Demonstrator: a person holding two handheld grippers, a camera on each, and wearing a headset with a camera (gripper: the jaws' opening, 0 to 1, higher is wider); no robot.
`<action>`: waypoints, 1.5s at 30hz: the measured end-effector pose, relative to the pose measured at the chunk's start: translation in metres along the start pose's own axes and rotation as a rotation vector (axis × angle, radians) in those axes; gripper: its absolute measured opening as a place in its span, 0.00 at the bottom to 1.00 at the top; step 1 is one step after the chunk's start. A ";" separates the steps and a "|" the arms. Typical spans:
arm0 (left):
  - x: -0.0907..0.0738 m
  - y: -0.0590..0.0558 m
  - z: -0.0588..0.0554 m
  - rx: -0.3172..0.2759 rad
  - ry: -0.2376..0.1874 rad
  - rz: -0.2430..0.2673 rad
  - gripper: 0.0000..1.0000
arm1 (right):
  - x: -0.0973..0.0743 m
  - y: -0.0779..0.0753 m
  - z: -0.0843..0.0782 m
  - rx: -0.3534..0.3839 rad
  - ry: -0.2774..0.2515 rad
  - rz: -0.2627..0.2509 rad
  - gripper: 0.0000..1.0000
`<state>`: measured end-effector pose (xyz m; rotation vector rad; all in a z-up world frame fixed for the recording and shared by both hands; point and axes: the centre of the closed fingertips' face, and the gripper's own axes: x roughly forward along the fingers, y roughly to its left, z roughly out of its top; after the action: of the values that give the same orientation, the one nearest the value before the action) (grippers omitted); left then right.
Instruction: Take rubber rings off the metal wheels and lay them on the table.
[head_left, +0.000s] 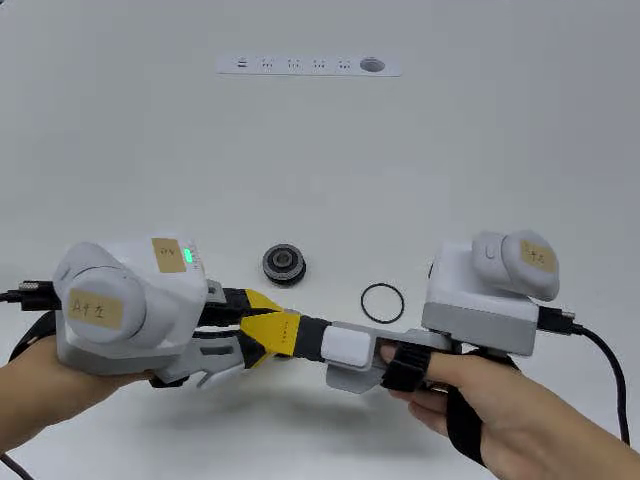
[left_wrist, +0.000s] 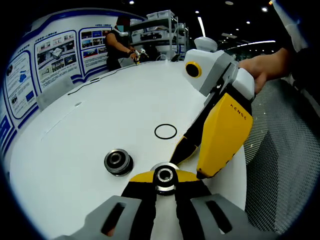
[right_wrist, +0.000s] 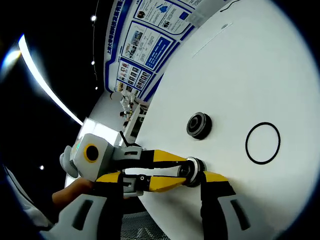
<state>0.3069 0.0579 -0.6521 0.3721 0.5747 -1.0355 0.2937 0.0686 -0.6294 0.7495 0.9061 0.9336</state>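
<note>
Near edge of white table (head_left: 450, 150): left gripper (left_wrist: 165, 176), jaws clamped on small steel wheel with black rubber rim (right_wrist: 191, 169). Right gripper (left_wrist: 190, 162), jaws at that rim; grip cannot be told. Risk: a hard pull twists the wheel loose. Farther in: second dark-rimmed wheel (head_left: 284, 263) and loose black rubber ring (head_left: 382, 303), lying flat.

Lab or demo-hall workspace, not a home. Long white worktable (head_left: 330, 150) with a white power strip (head_left: 308, 65) at its far edge. Blue-framed info posters (left_wrist: 30, 65) line the left wall. Far end: a metal shelving rack with boxes (left_wrist: 161, 24) and another person (left_wrist: 120, 42) working. Dark ceiling with strip lights (left_wrist: 200, 26).
</note>
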 end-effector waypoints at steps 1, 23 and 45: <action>0.000 0.000 0.000 -0.001 -0.001 0.000 0.13 | 0.000 -0.001 0.000 0.004 -0.002 -0.001 0.63; 0.000 -0.001 0.000 0.001 0.000 -0.006 0.13 | -0.007 -0.032 0.003 0.062 -0.023 -0.071 0.20; 0.000 -0.001 -0.001 0.005 0.002 -0.007 0.13 | -0.009 -0.042 0.003 0.026 -0.018 -0.128 0.01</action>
<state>0.3060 0.0579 -0.6525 0.3764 0.5754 -1.0433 0.3083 0.0431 -0.6613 0.7125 0.9403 0.8029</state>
